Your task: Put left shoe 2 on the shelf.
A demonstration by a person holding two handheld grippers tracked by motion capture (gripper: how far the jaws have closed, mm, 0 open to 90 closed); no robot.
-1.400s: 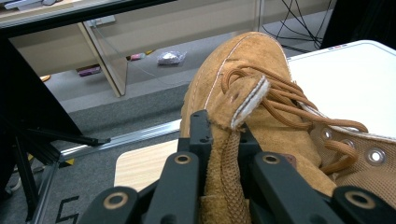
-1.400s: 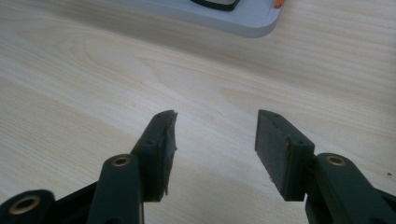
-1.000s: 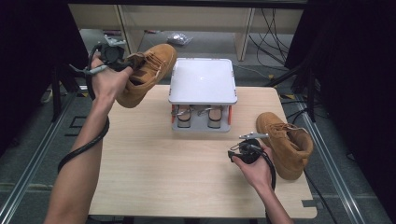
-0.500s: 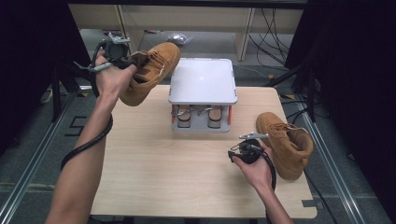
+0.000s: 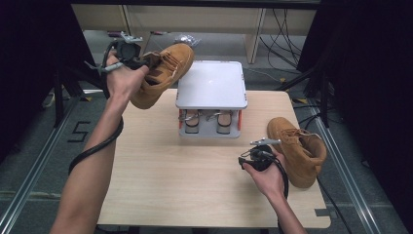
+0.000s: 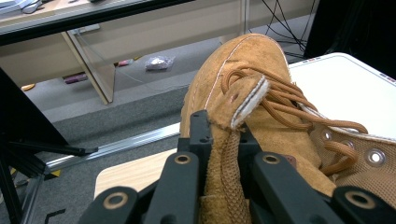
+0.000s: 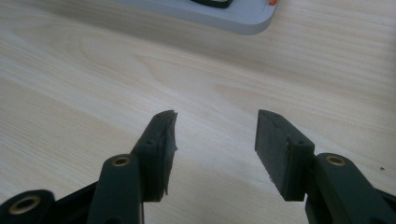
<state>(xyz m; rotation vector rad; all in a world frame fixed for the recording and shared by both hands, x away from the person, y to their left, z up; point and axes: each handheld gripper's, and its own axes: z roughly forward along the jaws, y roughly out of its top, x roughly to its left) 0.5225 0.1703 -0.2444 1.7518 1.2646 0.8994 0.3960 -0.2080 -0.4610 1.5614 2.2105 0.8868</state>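
Item: tan boot [image 5: 163, 73], pinched by heel collar in left gripper [image 5: 127, 52] jaws; airborne, left of white rack [image 5: 211, 84], toe pointing at rack top.
Change since a second ago: boot carried slightly up and back; likely bound for rack.
Right gripper [image 5: 259, 157]: jaws spread, empty, resting on counter [image 5: 160, 175] in front of rack, beside second boot [image 5: 297, 148].
Left gripper view: laces, tongue close up, hidden from above.

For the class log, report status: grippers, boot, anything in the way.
Left gripper shut on tan boot, held aloft beside shoe rack. Right gripper open over table, second boot alongside. Nothing in the way.
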